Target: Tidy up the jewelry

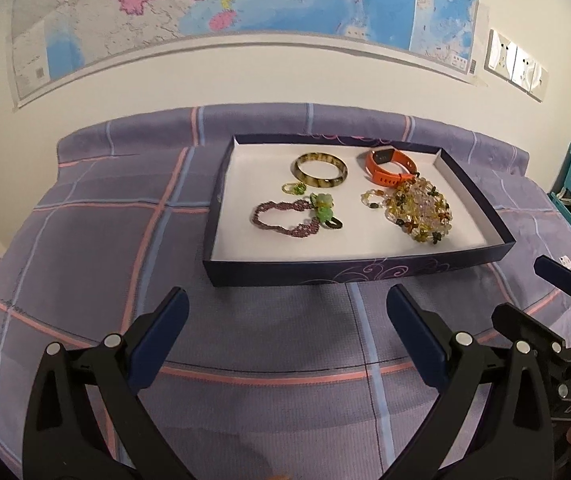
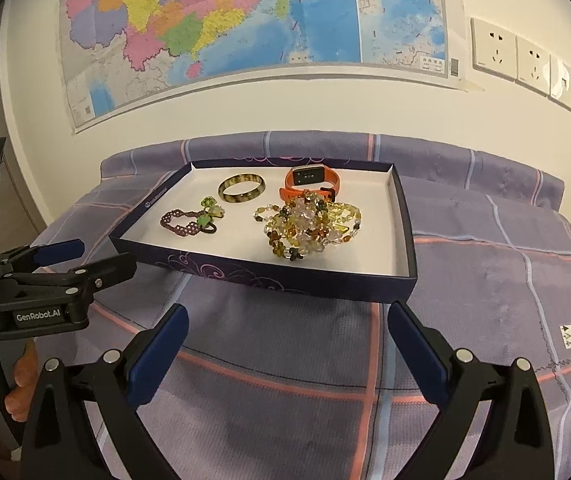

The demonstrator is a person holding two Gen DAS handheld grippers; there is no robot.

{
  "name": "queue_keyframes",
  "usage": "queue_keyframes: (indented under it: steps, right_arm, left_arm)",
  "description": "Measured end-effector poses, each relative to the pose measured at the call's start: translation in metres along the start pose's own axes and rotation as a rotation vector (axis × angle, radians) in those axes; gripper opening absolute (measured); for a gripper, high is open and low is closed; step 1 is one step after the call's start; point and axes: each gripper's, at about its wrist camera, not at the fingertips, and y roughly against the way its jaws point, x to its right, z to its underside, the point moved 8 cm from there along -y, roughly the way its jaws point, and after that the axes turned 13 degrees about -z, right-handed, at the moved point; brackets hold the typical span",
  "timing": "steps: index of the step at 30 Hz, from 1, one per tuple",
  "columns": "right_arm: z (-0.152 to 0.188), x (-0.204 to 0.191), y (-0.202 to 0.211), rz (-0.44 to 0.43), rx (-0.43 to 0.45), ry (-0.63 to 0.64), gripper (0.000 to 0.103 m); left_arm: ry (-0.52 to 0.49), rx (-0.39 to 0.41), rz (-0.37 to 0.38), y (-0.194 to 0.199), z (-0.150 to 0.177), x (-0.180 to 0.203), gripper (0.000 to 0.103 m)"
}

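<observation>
Both wrist cameras sit low over the plaid bedspread (image 1: 85, 240), angled down toward the wall map (image 2: 205, 20). The left view faces the jewelry tray (image 1: 365, 272) from its near-left, the right view from nearer, and both share it.

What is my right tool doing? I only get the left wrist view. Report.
Observer: The right tool sits short of the box, jaws wide apart, nothing between them.
Operator: Now check who holds the left tool.
Observer: A hand wraps the handle under the left tool.
Operator: Read out any marking on it.
Observer: A label on its side reads GenRobot.AI.
</observation>
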Motion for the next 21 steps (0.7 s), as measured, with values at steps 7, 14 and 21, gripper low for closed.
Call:
queue_keyframes:
  steps: [7,14,21]
  right_arm:
    - [0.001,-0.007,0.002,-0.004,0.007,0.016,0.096]
    - [0.002,-0.010,0.004,-0.006,0.007,0.014,0.096]
    - [0.003,-0.013,0.005,-0.008,0.006,0.012,0.096]
  left_arm:
    - [0.002,-0.003,-0.011,0.005,0.003,-0.002,0.098]
    - [-0.012,0.001,-0.018,0.008,0.007,0.000,0.098]
    - [-0.017,0.011,-0.023,0.012,0.007,0.000,0.098]
